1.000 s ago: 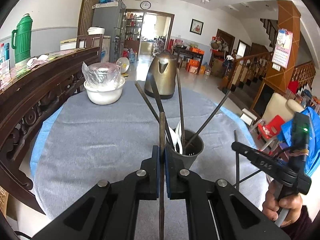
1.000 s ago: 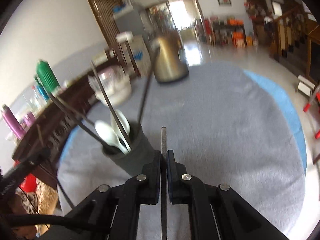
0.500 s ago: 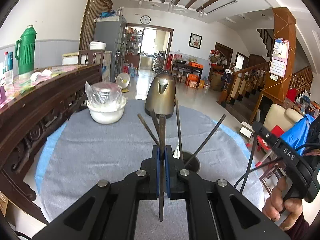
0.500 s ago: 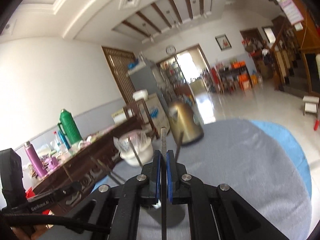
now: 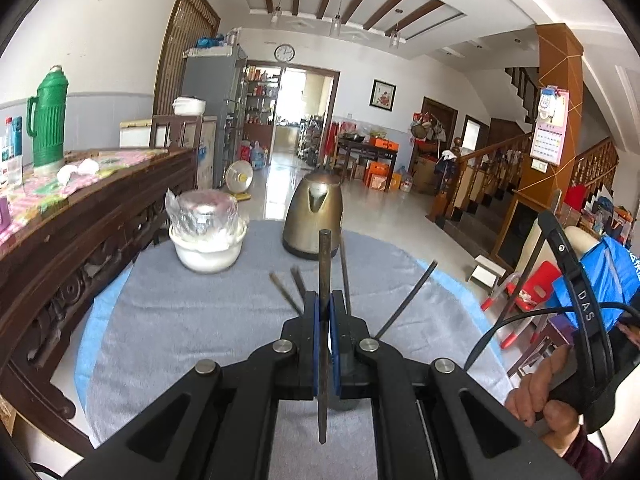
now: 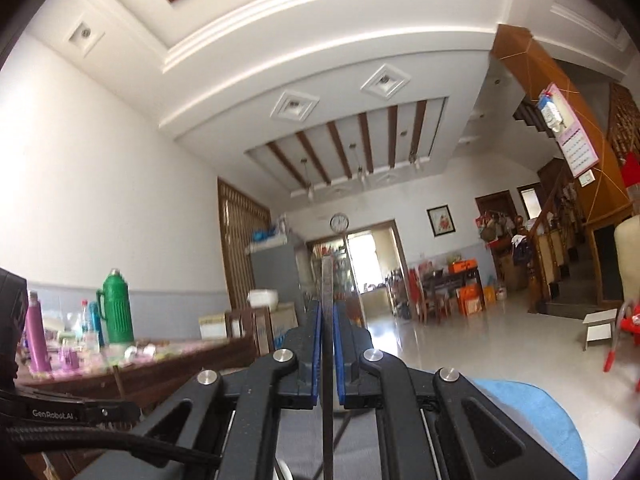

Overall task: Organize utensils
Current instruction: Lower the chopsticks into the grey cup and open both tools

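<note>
Left gripper [image 5: 325, 305]: pinching a dark chopstick [image 5: 323, 320] upright between its blue pads, jaws nearly together, stick running above and below the grip. Sitting behind it on the grey cloth of the round table [image 5: 180, 320]: more dark chopsticks [image 5: 404, 304] fanning out of a holder hidden behind the jaws, a bronze kettle [image 5: 314, 216] at the far edge, and a white bowl [image 5: 208, 248] wrapped in clear plastic to the kettle's left. Right gripper [image 6: 328, 312]: tilting up toward the ceiling, clamping a second chopstick [image 6: 328, 340] the same way, jaws nearly closed on it. Gripping the handle at the right edge of the left view: a person's hand [image 5: 544, 396].
</note>
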Action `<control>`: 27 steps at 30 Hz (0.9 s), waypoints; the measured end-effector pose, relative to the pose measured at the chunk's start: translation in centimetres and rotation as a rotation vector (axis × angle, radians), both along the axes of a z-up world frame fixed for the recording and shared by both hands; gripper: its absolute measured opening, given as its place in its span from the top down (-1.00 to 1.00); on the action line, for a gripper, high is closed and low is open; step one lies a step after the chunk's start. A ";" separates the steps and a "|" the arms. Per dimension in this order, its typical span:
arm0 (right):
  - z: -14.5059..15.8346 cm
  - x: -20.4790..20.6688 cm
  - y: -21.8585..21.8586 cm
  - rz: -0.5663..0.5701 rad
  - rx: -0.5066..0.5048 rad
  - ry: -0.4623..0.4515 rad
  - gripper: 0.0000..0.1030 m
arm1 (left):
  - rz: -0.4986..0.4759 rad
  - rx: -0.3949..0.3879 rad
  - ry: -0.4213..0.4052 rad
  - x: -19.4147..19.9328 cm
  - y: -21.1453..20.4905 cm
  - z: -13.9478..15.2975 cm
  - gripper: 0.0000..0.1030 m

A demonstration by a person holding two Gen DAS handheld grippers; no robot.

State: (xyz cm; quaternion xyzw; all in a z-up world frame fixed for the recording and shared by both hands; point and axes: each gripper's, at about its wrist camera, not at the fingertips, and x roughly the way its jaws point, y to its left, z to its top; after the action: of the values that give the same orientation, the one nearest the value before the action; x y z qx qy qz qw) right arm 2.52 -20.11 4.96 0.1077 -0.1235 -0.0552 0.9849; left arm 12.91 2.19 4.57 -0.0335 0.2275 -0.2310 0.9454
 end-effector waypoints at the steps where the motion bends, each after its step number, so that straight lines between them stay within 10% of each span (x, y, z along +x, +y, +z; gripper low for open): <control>1: 0.2 0.2 0.1 -0.007 0.009 -0.019 0.88 | -0.001 -0.001 -0.013 0.0 0.0 0.6 0.90; 15: 2.6 6.3 2.1 -0.008 0.091 -0.070 0.88 | -0.026 -0.094 -0.169 1.6 -1.6 7.1 0.90; 27: -1.2 10.3 1.6 -0.016 0.103 0.066 0.88 | 0.007 -0.097 -0.100 4.7 -3.9 1.5 0.90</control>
State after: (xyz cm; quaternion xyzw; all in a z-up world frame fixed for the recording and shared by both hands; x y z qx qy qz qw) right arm 12.80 -18.50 3.75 0.1554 -0.0887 -0.0727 0.9812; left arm 17.62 -1.69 6.10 -0.0687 0.1684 -0.2398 0.9536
